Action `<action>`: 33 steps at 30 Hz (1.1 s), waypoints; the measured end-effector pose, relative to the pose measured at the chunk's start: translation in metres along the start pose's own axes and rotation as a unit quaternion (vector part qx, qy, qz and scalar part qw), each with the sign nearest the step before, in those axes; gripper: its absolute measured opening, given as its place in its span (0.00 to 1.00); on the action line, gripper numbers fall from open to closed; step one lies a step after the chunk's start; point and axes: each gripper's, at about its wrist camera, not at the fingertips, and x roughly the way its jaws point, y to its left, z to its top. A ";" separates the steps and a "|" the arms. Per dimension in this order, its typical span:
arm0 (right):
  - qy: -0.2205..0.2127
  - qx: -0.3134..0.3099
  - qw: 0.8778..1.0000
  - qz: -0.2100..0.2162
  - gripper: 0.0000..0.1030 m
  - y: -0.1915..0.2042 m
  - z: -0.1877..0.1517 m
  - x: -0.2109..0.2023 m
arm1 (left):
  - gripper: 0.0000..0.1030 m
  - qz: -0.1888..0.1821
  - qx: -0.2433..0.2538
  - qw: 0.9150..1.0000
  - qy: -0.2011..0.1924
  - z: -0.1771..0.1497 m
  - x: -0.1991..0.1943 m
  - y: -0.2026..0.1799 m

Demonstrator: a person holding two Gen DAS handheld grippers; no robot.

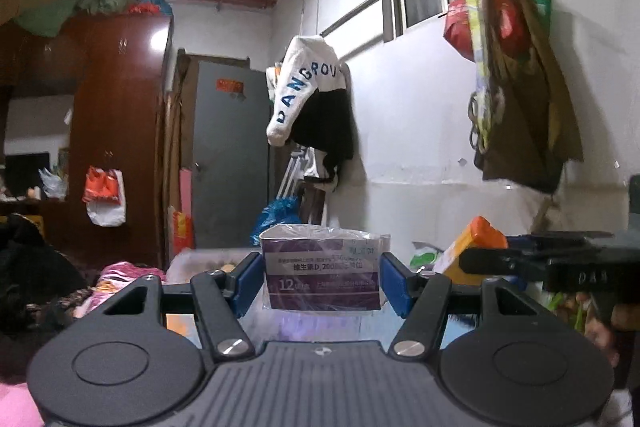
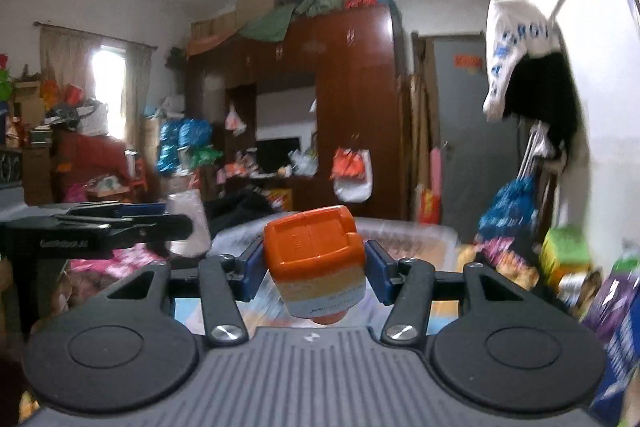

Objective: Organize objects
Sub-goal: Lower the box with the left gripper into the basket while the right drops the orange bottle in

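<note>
My left gripper (image 1: 322, 277) is shut on a purple medicine box (image 1: 323, 269) wrapped in clear plastic and holds it up in the air. My right gripper (image 2: 315, 267) is shut on an orange-capped bottle (image 2: 316, 263) with a pale label, tilted, also lifted. In the left wrist view the right gripper (image 1: 472, 259) and its orange bottle (image 1: 474, 247) show at the right. In the right wrist view the left gripper (image 2: 176, 223) shows at the left, side on.
A clear plastic storage bin (image 2: 408, 239) lies ahead of both grippers; it also shows in the left wrist view (image 1: 208, 259). Cluttered boxes and packets (image 2: 564, 259) lie at the right. A brown wardrobe (image 1: 116, 131), a grey door (image 1: 230, 163) and hanging clothes (image 1: 316, 99) stand behind.
</note>
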 end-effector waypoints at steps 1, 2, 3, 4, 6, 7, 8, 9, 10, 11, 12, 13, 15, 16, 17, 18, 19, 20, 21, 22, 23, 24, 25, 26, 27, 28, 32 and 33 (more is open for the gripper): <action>0.002 -0.005 1.000 -0.008 0.54 -0.003 0.006 0.011 | 0.64 0.004 -0.002 1.000 0.008 0.011 0.017 0.001; 0.003 -0.009 1.000 -0.017 0.54 -0.008 0.013 0.025 | 0.64 0.010 -0.005 1.000 0.021 0.021 0.035 0.002; 0.007 -0.014 1.000 -0.026 0.54 -0.011 0.016 0.038 | 0.64 0.015 -0.011 0.999 0.034 0.028 0.055 0.005; 0.018 -0.016 0.999 -0.038 0.54 -0.015 0.019 0.052 | 0.64 0.020 -0.013 0.999 0.049 0.033 0.072 0.008; 0.042 -0.009 0.998 -0.054 0.54 -0.024 0.020 0.078 | 0.64 0.037 -0.016 0.996 0.074 0.038 0.103 0.013; 0.059 -0.003 0.997 -0.057 0.54 -0.029 0.020 0.092 | 0.64 0.042 -0.021 0.995 0.086 0.038 0.115 0.016; 0.069 0.001 0.996 -0.059 0.54 -0.032 0.018 0.101 | 0.64 0.039 -0.024 0.994 0.096 0.037 0.124 0.019; 0.081 0.005 0.995 -0.062 0.54 -0.034 0.016 0.111 | 0.64 0.041 -0.026 0.993 0.104 0.035 0.133 0.021; 0.092 0.004 0.994 -0.066 0.54 -0.035 0.013 0.121 | 0.64 0.048 -0.025 0.992 0.111 0.033 0.139 0.022; 0.102 0.003 0.992 -0.073 0.54 -0.035 0.011 0.130 | 0.64 0.053 -0.025 0.991 0.120 0.031 0.147 0.022; 0.109 0.002 0.991 -0.076 0.54 -0.036 0.009 0.135 | 0.64 0.054 -0.025 0.990 0.125 0.029 0.151 0.023; 0.115 0.000 0.990 -0.077 0.54 -0.035 0.007 0.139 | 0.64 0.057 -0.024 0.989 0.131 0.027 0.155 0.023; 0.119 -0.002 0.990 -0.078 0.54 -0.031 0.006 0.141 | 0.64 0.063 -0.023 0.988 0.137 0.024 0.160 0.024; 0.121 -0.004 0.990 -0.076 0.54 -0.029 0.005 0.141 | 0.64 0.063 -0.022 0.988 0.139 0.024 0.162 0.024; 0.124 -0.007 0.989 -0.077 0.54 -0.028 0.005 0.138 | 0.64 0.064 -0.020 0.988 0.141 0.024 0.163 0.022; 0.126 -0.010 0.989 -0.079 0.54 -0.025 0.003 0.138 | 0.64 0.066 -0.019 0.987 0.143 0.024 0.164 0.022; 0.130 -0.014 0.988 -0.081 0.54 -0.023 0.002 0.139 | 0.64 0.069 -0.018 0.986 0.148 0.024 0.165 0.021; 0.132 -0.015 0.988 -0.081 0.54 -0.022 0.001 0.140 | 0.64 0.073 -0.018 0.986 0.151 0.024 0.167 0.021; 0.134 -0.014 0.988 -0.080 0.54 -0.024 0.002 0.139 | 0.64 0.078 -0.018 0.985 0.153 0.024 0.169 0.021; 0.136 -0.014 0.988 -0.077 0.54 -0.024 0.001 0.139 | 0.64 0.082 -0.019 0.984 0.157 0.025 0.171 0.021; 0.138 -0.013 0.987 -0.076 0.54 -0.025 0.000 0.139 | 0.64 0.084 -0.020 0.983 0.160 0.024 0.173 0.021; 0.141 -0.013 0.987 -0.073 0.54 -0.026 -0.001 0.141 | 0.64 0.086 -0.019 0.983 0.159 0.023 0.172 0.022; 0.143 -0.015 0.987 -0.072 0.54 -0.025 -0.003 0.142 | 0.64 0.088 -0.018 0.983 0.159 0.023 0.173 0.022; 0.145 -0.018 0.987 -0.073 0.54 -0.025 -0.005 0.143 | 0.65 0.091 -0.019 0.983 0.160 0.021 0.172 0.024; 0.147 -0.019 0.986 -0.075 0.55 -0.025 -0.004 0.145 | 0.65 0.094 -0.021 0.983 0.158 0.021 0.172 0.026; 0.146 -0.018 0.986 -0.077 0.56 -0.025 -0.006 0.145 | 0.66 0.096 -0.023 0.983 0.154 0.021 0.171 0.027; 0.096 -0.018 0.990 -0.098 1.00 -0.020 -0.002 0.126 | 0.93 0.099 -0.012 0.985 0.141 0.021 0.159 0.030; 0.084 -0.018 0.992 -0.095 1.00 -0.019 -0.002 0.119 | 0.93 0.104 -0.002 0.986 0.132 0.022 0.152 0.028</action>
